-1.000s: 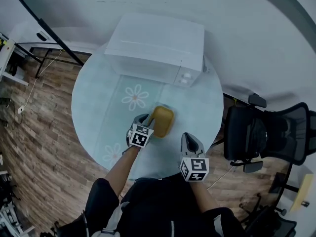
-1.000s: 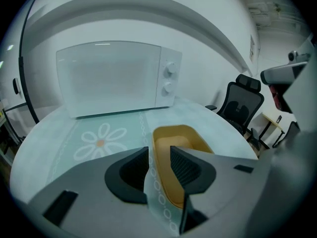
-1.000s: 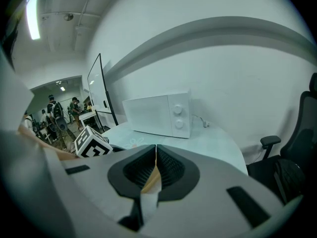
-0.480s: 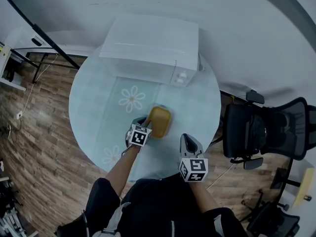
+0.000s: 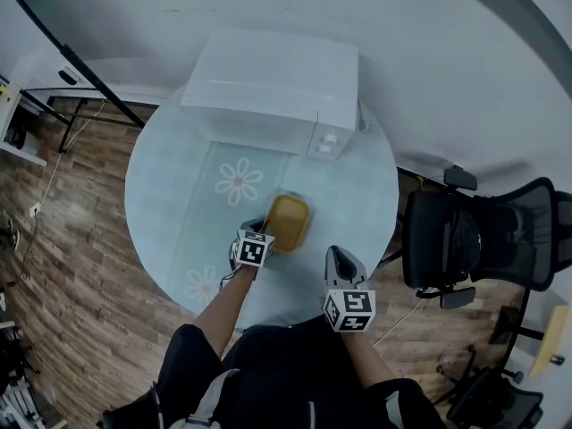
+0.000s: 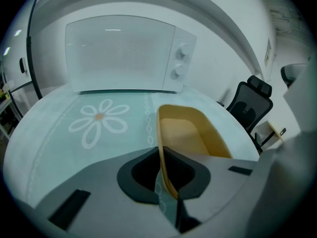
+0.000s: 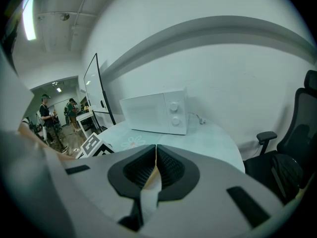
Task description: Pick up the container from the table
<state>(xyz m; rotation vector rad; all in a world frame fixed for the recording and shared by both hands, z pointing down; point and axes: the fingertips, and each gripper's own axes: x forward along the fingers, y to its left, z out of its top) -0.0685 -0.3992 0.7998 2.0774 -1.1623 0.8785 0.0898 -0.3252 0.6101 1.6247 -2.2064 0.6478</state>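
Observation:
An open yellow container (image 5: pixel 290 221) stands on the round pale-green table (image 5: pixel 170 186), in front of the microwave. My left gripper (image 5: pixel 265 231) is at the container's near left corner, pointing steeply down. In the left gripper view the container (image 6: pixel 190 133) has its left wall running straight between the jaws of my left gripper (image 6: pixel 161 157). Those jaws are closing, and the pads sit tight on both sides of the wall. My right gripper (image 5: pixel 339 259) hovers near the table's front edge, right of the container. In its own view the right gripper (image 7: pixel 156 155) has its jaws together with nothing held.
A white microwave (image 5: pixel 273 88) with its door closed stands at the back of the table, and a white flower print (image 5: pixel 239 180) lies left of the container. A black office chair (image 5: pixel 483 239) is to the right of the table. People stand far off in the room (image 7: pixel 47 118).
My left gripper has sunk a little onto the container's near left wall and its jaws have come together on it. The right gripper has stayed where it was.

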